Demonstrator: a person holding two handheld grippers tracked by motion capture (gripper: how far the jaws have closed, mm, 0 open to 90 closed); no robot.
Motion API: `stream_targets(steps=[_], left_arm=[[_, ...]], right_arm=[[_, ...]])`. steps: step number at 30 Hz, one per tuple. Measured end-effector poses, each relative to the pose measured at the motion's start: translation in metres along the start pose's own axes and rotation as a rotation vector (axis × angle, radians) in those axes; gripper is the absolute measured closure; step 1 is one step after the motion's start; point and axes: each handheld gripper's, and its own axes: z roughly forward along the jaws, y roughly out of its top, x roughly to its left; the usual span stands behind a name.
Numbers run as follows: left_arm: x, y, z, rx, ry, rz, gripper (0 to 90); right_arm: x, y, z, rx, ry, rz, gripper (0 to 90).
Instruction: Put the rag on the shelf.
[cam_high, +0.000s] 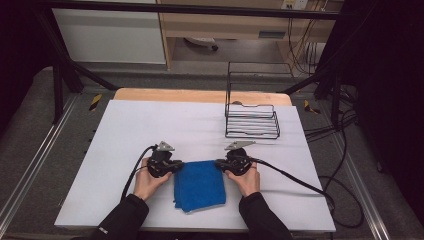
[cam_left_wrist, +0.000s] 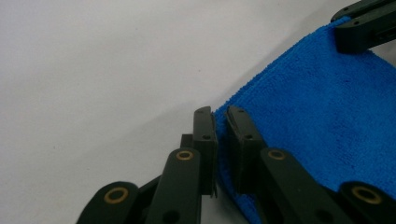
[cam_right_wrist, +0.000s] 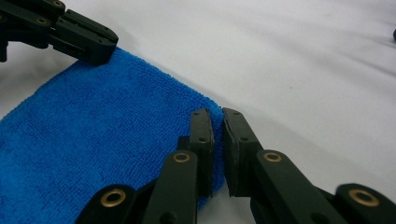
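A folded blue towel (cam_high: 199, 185) lies on the white table (cam_high: 150, 125) near the front edge. My left gripper (cam_high: 181, 166) is at the towel's far left corner, my right gripper (cam_high: 218, 162) at its far right corner, each held by a hand. In the left gripper view, the jaws of the left gripper (cam_left_wrist: 220, 114) pinch the towel (cam_left_wrist: 327, 107) at its corner edge, with the right gripper (cam_left_wrist: 364, 28) at the opposite corner. In the right gripper view, the right gripper (cam_right_wrist: 215, 114) clamps the towel (cam_right_wrist: 93, 130) corner, and the left gripper (cam_right_wrist: 70, 32) is beyond.
A black wire rack (cam_high: 251, 120) stands at the table's back right. Black cables (cam_high: 300, 182) trail from the grippers across the table's right side and over its edge. A wooden strip (cam_high: 200, 95) runs along the far edge.
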Motion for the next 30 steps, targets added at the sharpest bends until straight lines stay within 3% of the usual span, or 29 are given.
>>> stream_targets(steps=[8,17,30], left_arm=[[-0.004,0.002,-0.015,-0.086,0.005,0.008,83.6],[-0.01,0.009,-0.036,-0.193,-0.007,0.016,83.6],[-0.027,0.019,-0.059,-0.327,-0.015,0.058,83.6]], right_arm=[[0.004,0.003,-0.012,-0.044,0.018,0.003,84.4],[0.009,0.011,-0.036,-0.153,0.036,0.007,85.1],[0.011,0.018,-0.067,-0.282,0.034,-0.003,85.4]])
